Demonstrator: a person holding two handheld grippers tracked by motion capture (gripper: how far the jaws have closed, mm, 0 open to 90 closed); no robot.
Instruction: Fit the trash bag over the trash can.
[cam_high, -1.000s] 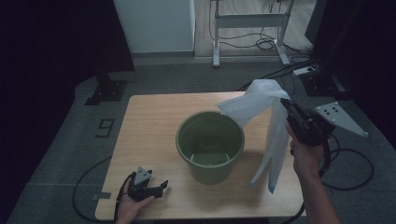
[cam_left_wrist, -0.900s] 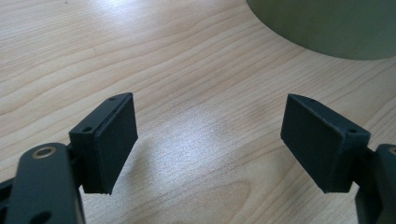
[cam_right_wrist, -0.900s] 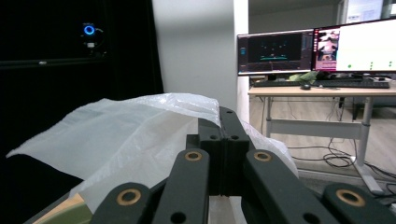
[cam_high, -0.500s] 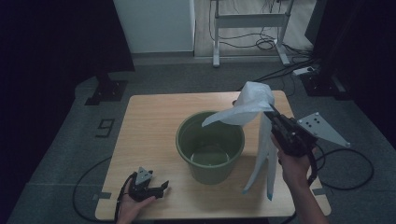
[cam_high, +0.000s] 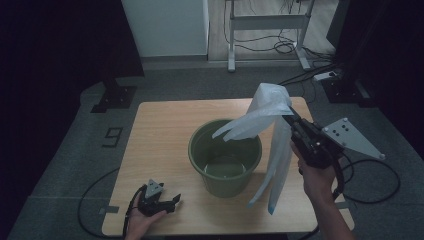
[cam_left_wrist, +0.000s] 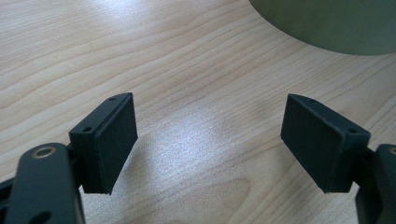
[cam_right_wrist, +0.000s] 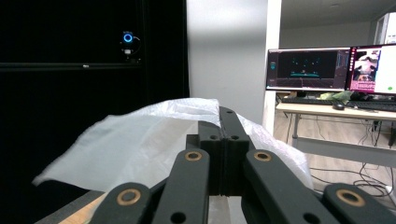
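A green bucket (cam_high: 225, 155) stands in the middle of the wooden table (cam_high: 160, 130). My right gripper (cam_high: 291, 116) is raised to the bucket's right, shut on a thin white plastic bag (cam_high: 267, 112). Part of the bag drapes over the bucket's rim and a long tail hangs down on the right. In the right gripper view the bag (cam_right_wrist: 140, 140) billows around the pressed-together jaws of that gripper (cam_right_wrist: 222, 140). My left gripper (cam_high: 167, 204) rests on the table near the front left corner, open, with bare wood between its pads (cam_left_wrist: 112, 140). The bucket's wall (cam_left_wrist: 327, 23) shows at upper right.
Cables trail over the grey floor around the table. A desk frame (cam_high: 265, 30) stands behind it, and a dark stand base (cam_high: 114, 95) sits at the back left. In the right gripper view, monitors (cam_right_wrist: 327, 70) sit on a desk farther off.
My right gripper has carried the bag left, toward the bucket and a little nearer the front edge; the bag's loose part now reaches over the rim. The left gripper has stayed put.
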